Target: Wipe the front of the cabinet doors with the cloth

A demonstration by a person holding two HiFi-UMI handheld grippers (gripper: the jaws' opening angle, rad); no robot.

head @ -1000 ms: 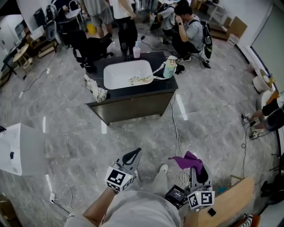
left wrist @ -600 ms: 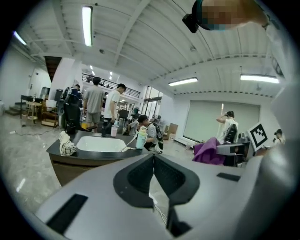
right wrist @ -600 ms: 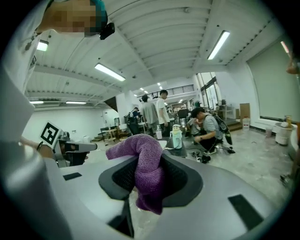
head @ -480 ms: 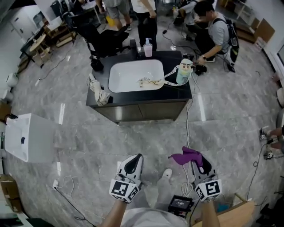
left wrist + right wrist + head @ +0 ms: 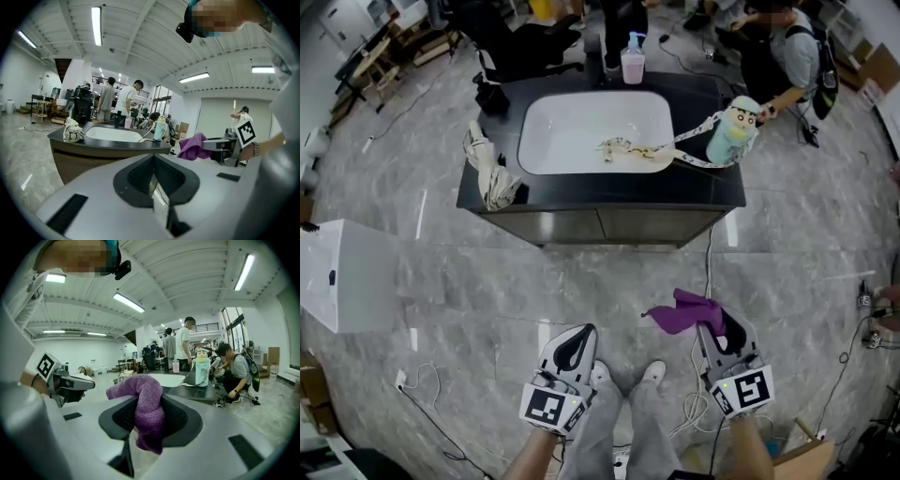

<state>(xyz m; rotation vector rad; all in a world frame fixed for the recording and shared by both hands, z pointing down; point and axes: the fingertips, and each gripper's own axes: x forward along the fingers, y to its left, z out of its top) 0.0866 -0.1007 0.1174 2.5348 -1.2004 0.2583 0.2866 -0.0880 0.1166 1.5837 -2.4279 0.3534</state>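
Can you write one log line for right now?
right gripper: shut on purple knitted cloth | left gripper: shut, empty | brown cabinet doors: ahead, untouched

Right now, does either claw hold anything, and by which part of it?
The right claw is shut on the cloth, pinched near its middle; one end curls out ahead of the jaws. The left claw is shut and empty.
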